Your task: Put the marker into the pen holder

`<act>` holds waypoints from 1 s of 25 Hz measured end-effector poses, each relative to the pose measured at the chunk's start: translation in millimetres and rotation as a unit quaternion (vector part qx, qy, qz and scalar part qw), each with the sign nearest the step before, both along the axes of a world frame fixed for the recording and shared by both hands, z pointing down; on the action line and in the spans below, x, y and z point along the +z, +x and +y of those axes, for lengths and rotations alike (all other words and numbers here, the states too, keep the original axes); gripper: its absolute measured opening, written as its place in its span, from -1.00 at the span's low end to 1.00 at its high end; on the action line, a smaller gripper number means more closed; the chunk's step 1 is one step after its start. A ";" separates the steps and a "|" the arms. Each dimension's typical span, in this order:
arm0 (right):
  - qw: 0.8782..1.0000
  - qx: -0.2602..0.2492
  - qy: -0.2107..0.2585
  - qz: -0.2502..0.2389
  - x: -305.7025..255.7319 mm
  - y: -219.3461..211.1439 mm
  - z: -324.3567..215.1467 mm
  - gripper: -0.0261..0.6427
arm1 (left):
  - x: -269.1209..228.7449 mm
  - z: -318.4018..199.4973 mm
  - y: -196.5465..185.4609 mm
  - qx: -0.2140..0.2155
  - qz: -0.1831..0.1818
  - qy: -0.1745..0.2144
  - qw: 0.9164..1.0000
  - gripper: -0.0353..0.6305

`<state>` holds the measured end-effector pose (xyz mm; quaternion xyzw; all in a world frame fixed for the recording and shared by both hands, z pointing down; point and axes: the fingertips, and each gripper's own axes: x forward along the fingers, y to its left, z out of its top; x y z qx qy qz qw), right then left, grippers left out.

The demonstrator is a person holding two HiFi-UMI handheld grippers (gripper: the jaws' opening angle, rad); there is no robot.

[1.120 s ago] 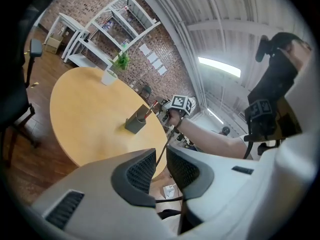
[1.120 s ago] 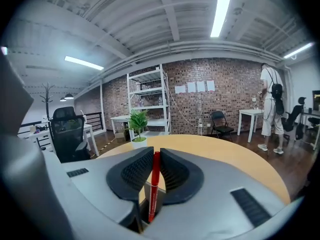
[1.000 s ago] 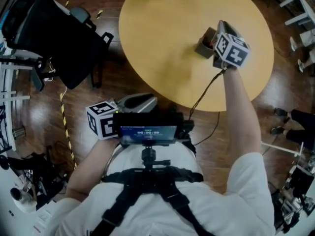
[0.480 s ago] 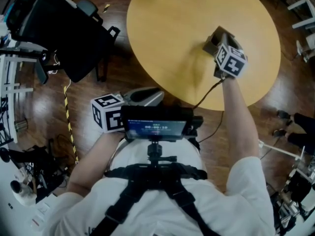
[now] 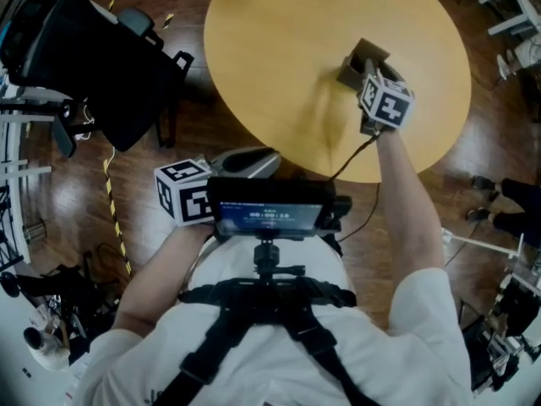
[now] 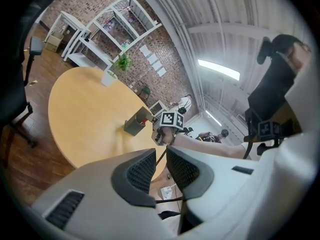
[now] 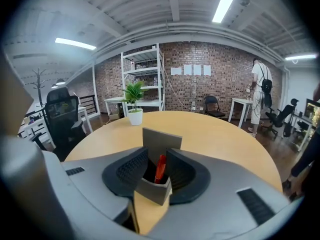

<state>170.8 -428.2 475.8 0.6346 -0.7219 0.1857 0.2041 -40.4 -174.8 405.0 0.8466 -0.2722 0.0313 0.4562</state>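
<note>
Round yellow table, white-potted plant at its far edge, black chair beside, white shelves beyond.

The marker is coloured red, and the pen holder plain grey. The tabletop is finished in pale yellow wood. At its far left, green leaves are carried in a white pot. The floor is dark brown wood.

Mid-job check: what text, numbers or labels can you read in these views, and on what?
No text reads clearly.
Chest-mounted screen: a row of light digits, too blurred to read.
Paper sheets on the brick wall: too small to read.
Right marker cube and left marker cube: black-and-white square patterns only, no words.
</note>
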 end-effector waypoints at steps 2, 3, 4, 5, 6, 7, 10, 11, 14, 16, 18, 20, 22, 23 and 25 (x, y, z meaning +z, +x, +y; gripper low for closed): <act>1.000 -0.004 -0.004 -0.001 -1.3 -0.7 2.5 -0.53 | 0.4 -0.8 0.7 0.005 0.001 0.002 1.000 -0.71; 1.000 -0.005 -0.004 0.003 -2.0 0.5 3.1 -0.53 | 0.5 -0.9 1.0 0.008 0.002 0.002 1.000 -0.71; 1.000 -0.004 -0.002 0.007 -3.1 2.7 3.5 -0.53 | 0.7 -1.0 1.2 0.010 0.002 0.003 1.000 -0.71; 1.000 -0.001 0.000 0.010 -4.3 4.9 4.1 -0.53 | 1.2 -1.2 1.2 0.012 0.002 0.003 1.000 -0.71; 1.000 0.003 0.002 0.012 -6.0 7.0 5.0 -0.53 | 1.9 -1.2 1.1 0.013 0.003 0.003 1.000 -0.71; 1.000 0.008 0.005 0.012 -8.2 8.6 6.4 -0.53 | 2.7 -1.1 1.0 0.014 0.003 0.003 1.000 -0.71; 1.000 0.019 0.010 0.005 -16.4 9.9 13.6 -0.53 | 5.5 -1.0 0.0 0.018 0.005 0.001 1.000 -0.71; 1.000 0.022 0.012 0.002 -19.6 10.2 16.7 -0.53 | 7.1 -1.0 -0.7 0.019 0.005 0.000 1.000 -0.71; 0.999 0.028 0.019 0.001 -27.4 11.7 27.4 -0.53 | 12.6 -0.2 -2.2 0.024 0.002 -0.007 1.000 -0.71; 0.999 0.028 0.018 -0.001 -28.9 9.7 35.8 -0.53 | 14.8 0.0 -1.9 0.030 0.003 -0.010 0.999 -0.71; 0.999 0.031 0.014 -0.009 -30.3 7.4 45.6 -0.53 | 15.7 -0.2 -0.4 0.038 0.005 -0.011 0.999 -0.71; 0.999 0.037 0.009 -0.023 -33.9 5.9 58.5 -0.53 | 15.2 -0.2 2.9 0.046 0.006 -0.012 0.999 -0.71; 0.999 0.039 0.007 -0.036 -37.3 4.6 72.7 -0.53 | 15.2 -0.2 7.7 0.057 0.007 -0.013 0.998 -0.71; 0.998 0.039 0.007 -0.041 -38.3 4.3 79.1 -0.53 | 15.7 -0.1 10.7 0.062 0.007 -0.013 0.998 -0.71; 0.998 0.039 0.007 -0.047 -39.9 4.2 89.4 -0.53 | 16.8 0.7 16.5 0.074 0.006 -0.013 0.997 -0.71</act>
